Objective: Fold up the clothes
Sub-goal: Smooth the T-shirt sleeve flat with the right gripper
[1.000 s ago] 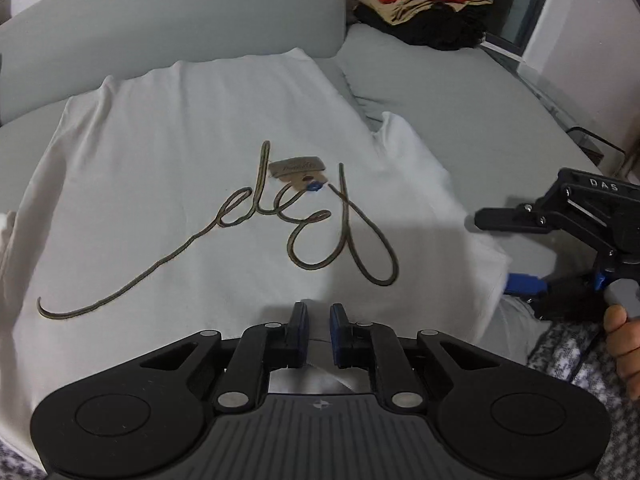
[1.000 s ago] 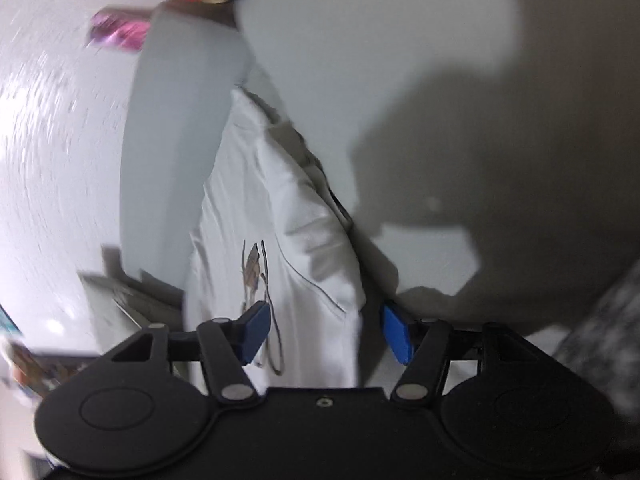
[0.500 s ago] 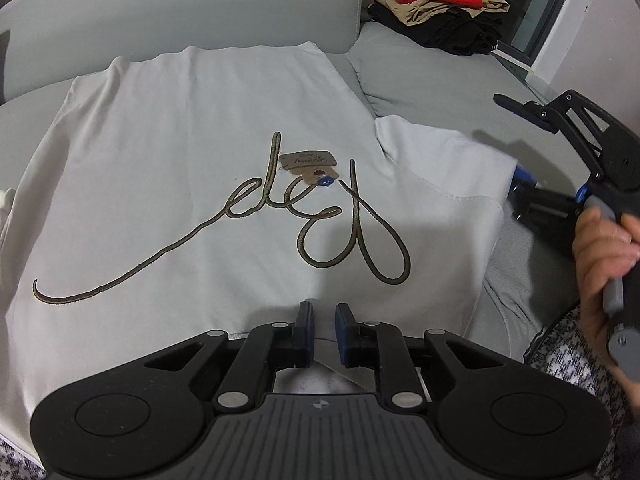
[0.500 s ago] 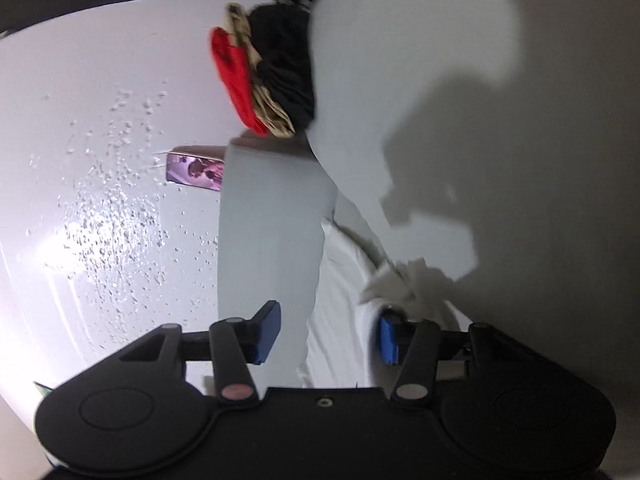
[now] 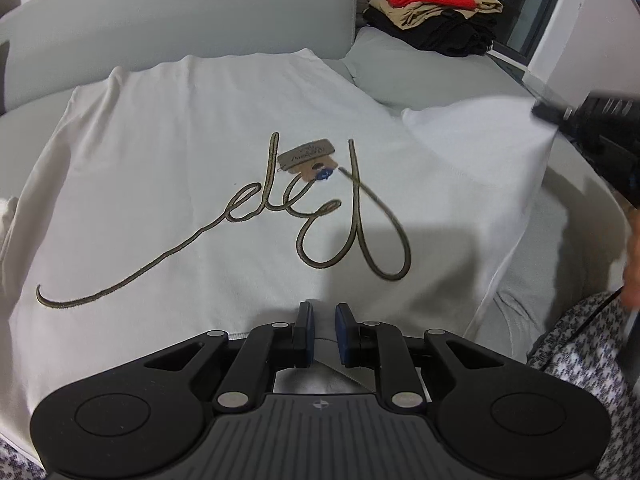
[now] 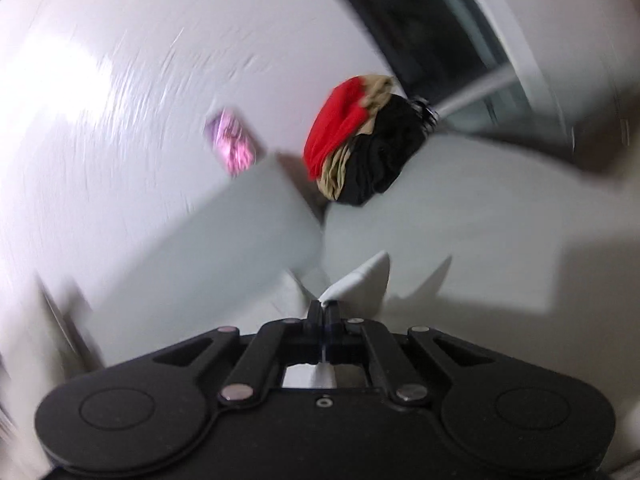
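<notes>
Both tongs now grip the white shirt (image 5: 200, 152); right tongs (image 6: 322, 312) newly closed.

The white T-shirt (image 5: 168, 152) carries olive-brown cursive lettering (image 5: 320, 216) and a tan tag (image 5: 306, 158) on a pale grey sofa (image 5: 440, 76). Behind the T-shirt, the clothes pile (image 5: 434, 8) is red over tan over black. Beside its near corner lies black-and-white houndstooth fabric (image 5: 580, 344).

L cam low at sofa (image 5: 420, 76) front edge, faces backrest; R cam blurred, tilted; both see pile (image 5: 432, 8) (image 6: 360, 140).
</notes>
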`<state>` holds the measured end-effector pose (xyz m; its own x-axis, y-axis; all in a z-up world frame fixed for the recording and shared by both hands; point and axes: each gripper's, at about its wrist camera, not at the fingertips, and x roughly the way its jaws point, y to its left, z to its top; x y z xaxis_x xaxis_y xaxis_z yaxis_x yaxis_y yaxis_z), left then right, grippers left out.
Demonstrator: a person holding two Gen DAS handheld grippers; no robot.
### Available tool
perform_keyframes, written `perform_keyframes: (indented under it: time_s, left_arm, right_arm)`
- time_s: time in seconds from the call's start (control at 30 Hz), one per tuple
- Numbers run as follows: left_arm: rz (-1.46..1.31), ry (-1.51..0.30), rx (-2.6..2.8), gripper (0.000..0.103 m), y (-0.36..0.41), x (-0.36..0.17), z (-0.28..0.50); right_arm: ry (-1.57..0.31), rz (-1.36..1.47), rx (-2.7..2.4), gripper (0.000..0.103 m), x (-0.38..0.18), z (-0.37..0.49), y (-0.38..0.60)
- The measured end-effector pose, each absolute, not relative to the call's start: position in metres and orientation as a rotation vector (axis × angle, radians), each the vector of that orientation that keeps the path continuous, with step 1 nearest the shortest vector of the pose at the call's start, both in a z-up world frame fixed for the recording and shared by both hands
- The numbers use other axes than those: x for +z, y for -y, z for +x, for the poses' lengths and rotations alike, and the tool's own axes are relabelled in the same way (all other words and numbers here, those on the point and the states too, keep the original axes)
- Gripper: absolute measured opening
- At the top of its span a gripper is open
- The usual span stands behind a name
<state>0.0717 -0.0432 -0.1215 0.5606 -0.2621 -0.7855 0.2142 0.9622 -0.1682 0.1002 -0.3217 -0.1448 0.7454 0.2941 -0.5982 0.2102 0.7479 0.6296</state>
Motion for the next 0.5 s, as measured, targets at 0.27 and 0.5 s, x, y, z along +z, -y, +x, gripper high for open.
perform_keyframes:
  time_s: [0.27, 0.5]
  left_arm:
    - [-0.041, -0.93, -0.285, 0.017, 0.044, -0.122, 0.072]
    - [-0.048, -0.932, -0.286, 0.017, 0.043, -0.122, 0.072]
  right_arm:
    - [-0.757, 0.631, 0.065, 0.029, -0.126, 0.075, 0.335]
    - [-0.787, 0.952, 0.148, 0.043, -0.141, 0.1, 0.377]
